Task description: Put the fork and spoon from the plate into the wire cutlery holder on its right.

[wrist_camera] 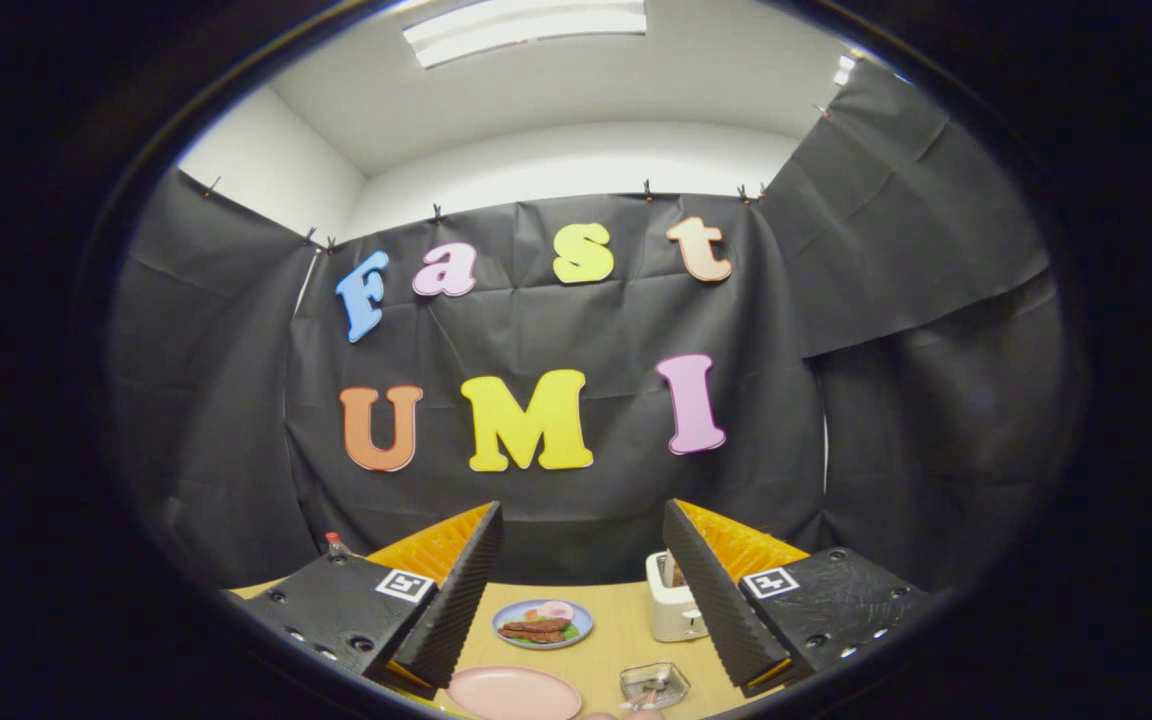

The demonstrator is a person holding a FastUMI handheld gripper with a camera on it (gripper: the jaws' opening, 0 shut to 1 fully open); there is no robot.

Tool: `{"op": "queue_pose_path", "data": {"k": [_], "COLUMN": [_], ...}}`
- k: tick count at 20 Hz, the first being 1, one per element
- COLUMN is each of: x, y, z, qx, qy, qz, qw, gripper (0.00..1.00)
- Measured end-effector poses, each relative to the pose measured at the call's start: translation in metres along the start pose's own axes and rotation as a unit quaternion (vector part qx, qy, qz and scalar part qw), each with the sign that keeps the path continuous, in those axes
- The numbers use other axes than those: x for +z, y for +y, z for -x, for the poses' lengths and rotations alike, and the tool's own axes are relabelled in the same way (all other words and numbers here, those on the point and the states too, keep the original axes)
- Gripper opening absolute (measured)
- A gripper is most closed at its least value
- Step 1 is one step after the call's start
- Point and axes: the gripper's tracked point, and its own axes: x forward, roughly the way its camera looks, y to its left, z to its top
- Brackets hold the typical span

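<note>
Fingers (pixel 584 590) are held wide apart with nothing between them, and the gripper is raised well above the table (pixel 626 620). A pink plate (pixel 514 692) is seen low between the fingers, nearer the left one, and a wire holder (pixel 654 684) lies just to its right. Fork and spoon cannot be told clearly; something thin seems to rest in the holder, but it is too small to name. Beyond stand a blue plate (pixel 542 622) with food and a toaster (pixel 674 600). A downward tilt is judged needed first.
</note>
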Motion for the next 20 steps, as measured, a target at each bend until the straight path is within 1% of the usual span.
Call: {"op": "queue_pose_path", "data": {"k": [13, 20], "x": [0.008, 0.010], "y": [0.005, 0.013], "z": [0.001, 0.001], "qx": [0.001, 0.008], "qy": [-0.005, -0.007], "qz": [-0.004, -0.004], "qw": [1.000, 1.000], "gripper": [0.96, 0.96]}}
